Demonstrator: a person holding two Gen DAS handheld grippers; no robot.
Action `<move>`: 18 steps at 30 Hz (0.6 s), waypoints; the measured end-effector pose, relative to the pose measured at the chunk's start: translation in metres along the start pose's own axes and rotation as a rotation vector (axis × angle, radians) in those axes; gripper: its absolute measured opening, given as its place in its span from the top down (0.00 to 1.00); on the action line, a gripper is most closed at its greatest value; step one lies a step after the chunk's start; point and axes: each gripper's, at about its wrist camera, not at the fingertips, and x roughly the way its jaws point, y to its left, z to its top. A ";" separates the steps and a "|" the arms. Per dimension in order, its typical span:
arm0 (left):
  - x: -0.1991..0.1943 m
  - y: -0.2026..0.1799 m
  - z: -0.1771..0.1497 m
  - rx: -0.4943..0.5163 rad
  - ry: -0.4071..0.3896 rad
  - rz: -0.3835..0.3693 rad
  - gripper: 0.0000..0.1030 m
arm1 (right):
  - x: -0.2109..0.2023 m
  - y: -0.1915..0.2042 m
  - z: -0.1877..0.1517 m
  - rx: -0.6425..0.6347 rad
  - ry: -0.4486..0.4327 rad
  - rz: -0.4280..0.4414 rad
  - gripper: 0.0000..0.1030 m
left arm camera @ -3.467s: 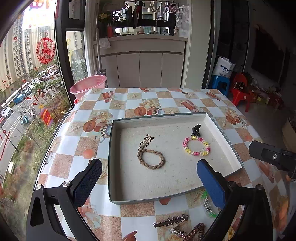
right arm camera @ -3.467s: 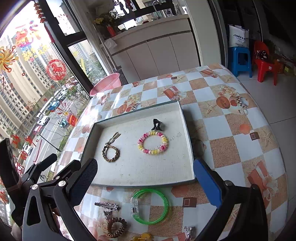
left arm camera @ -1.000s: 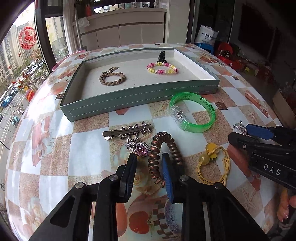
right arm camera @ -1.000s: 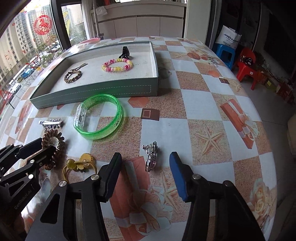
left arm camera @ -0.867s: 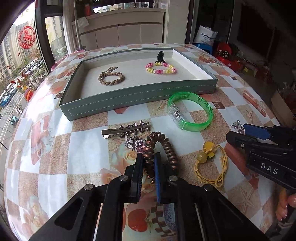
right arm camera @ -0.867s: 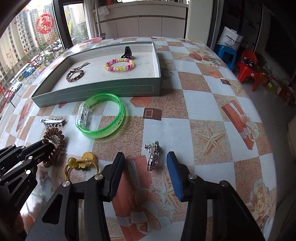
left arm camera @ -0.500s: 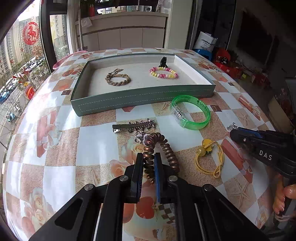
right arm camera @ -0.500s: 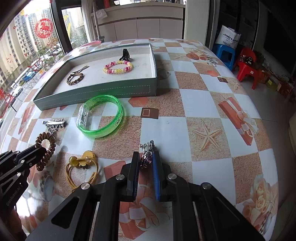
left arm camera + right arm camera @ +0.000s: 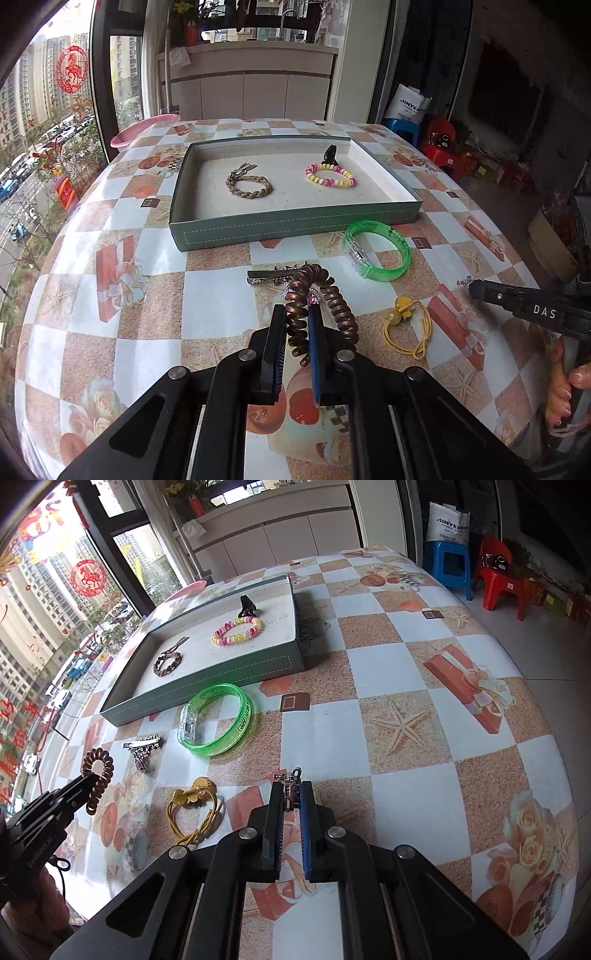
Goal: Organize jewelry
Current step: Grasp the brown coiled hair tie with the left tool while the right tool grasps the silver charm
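My left gripper (image 9: 295,314) is shut on a brown coil hair tie (image 9: 336,302), which hangs just above the checked tablecloth. In the right wrist view the left gripper (image 9: 85,779) shows at the left edge with the coil hair tie (image 9: 99,768) at its tip. My right gripper (image 9: 290,790) is shut on a small silver earring (image 9: 291,775) that pokes out past the pads. A grey-green tray (image 9: 295,225) lies further back. It holds a braided brown bracelet (image 9: 249,184), a pink-and-yellow bead bracelet (image 9: 330,177) and a black clip (image 9: 330,153).
On the cloth in front of the tray lie a green bangle (image 9: 402,247), a yellow hair tie (image 9: 400,308) and a silver hair clip (image 9: 269,275). A pink basin (image 9: 144,127) sits at the far left table edge. Stools and boxes stand on the floor to the right.
Both grippers closed, the left on the coil hair tie, the right on the silver earring. Both then drew back and up, lifting their pieces off the cloth.
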 end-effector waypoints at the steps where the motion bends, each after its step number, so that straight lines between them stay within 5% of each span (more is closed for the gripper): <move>1: -0.001 0.001 0.001 0.000 -0.004 0.002 0.77 | -0.002 -0.001 0.000 0.007 0.000 0.007 0.92; 18: -0.020 0.018 0.038 -0.016 -0.057 -0.022 0.77 | -0.021 0.014 0.038 0.034 -0.020 0.122 0.92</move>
